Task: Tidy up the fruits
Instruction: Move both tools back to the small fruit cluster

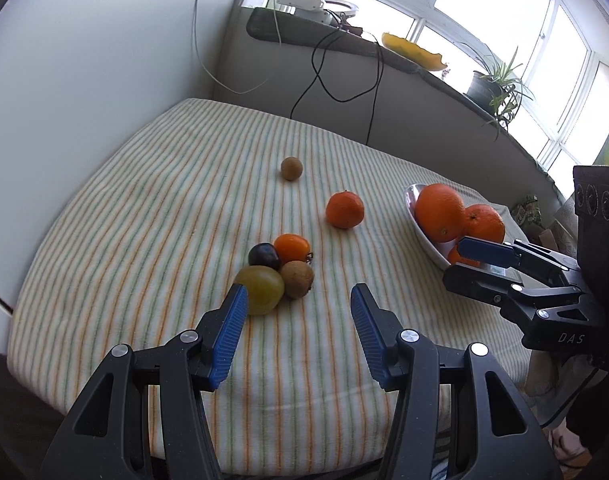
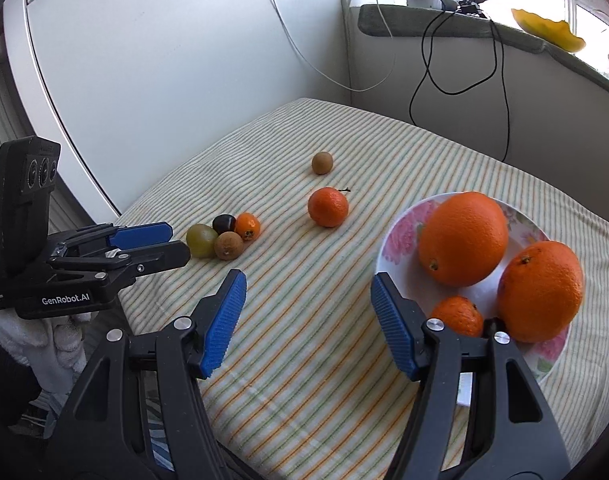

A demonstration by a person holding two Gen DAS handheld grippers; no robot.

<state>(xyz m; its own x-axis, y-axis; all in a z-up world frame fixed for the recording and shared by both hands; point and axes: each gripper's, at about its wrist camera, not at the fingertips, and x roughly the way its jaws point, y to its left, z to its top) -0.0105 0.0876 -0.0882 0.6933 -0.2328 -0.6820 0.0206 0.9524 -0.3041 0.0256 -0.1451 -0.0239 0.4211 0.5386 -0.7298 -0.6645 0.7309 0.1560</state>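
**Fruit on a striped cloth, with a part-filled plate**

Where the striped tablecloth falls toward the near right, a shallow white plate with pink floral print holds three citrus fruits: a large orange with smooth, finely pitted skin toward the far side, a second orange just beside it at the right rim, and a small, bumpy tangerine at the near edge, partly hidden behind the gripper's black frame. On the bare cloth, well apart from the plate, lies a single mandarin with a short dry stem; beyond it sits a small round brown fruit with a matt, rough skin. Farther left, four small fruits lie clustered and touching: a smooth yellow-green plum, a dark glossy plum, a small orange fruit and a dull brown, fuzzy-looking fruit. The cloth is soft and woven, with thin orange and green stripes on cream. The right gripper hangs over the cloth beside the plate's near-left rim, its ribbed blue pads apart with nothing between them. The left gripper points toward the cluster, jaws likewise apart and empty, its left pad overlapping the yellow-green plum in the left wrist view; whether they touch cannot be told
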